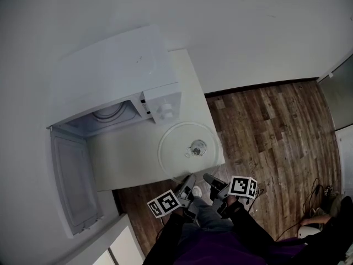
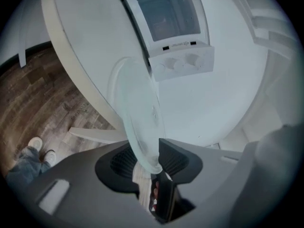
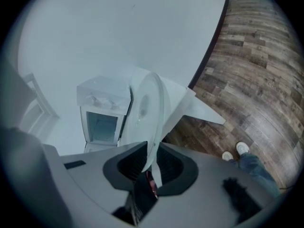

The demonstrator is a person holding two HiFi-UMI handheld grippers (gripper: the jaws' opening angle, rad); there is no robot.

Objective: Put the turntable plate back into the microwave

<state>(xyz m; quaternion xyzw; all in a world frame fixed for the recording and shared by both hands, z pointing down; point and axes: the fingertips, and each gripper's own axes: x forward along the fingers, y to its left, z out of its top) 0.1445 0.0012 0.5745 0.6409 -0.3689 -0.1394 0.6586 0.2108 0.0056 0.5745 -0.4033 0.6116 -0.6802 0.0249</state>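
Note:
The round glass turntable plate (image 1: 190, 148) lies over the front right corner of the white table (image 1: 127, 162), just in front of the white microwave (image 1: 116, 76). The microwave's cavity (image 1: 107, 117) stands open. My left gripper (image 1: 187, 179) and right gripper (image 1: 208, 178) both hold the plate's near rim, side by side. In the left gripper view the plate (image 2: 137, 118) runs edge-on between the jaws, and my left gripper (image 2: 151, 163) is shut on its rim. In the right gripper view my right gripper (image 3: 151, 163) pinches the rim of the plate (image 3: 149, 108) the same way.
The microwave door (image 1: 71, 186) hangs open toward the near left. Its control knobs (image 1: 165, 110) face the plate. Wooden floor (image 1: 276, 131) lies to the right of the table, with cables (image 1: 317, 195) on it. A white cabinet (image 1: 110, 247) stands at the lower left.

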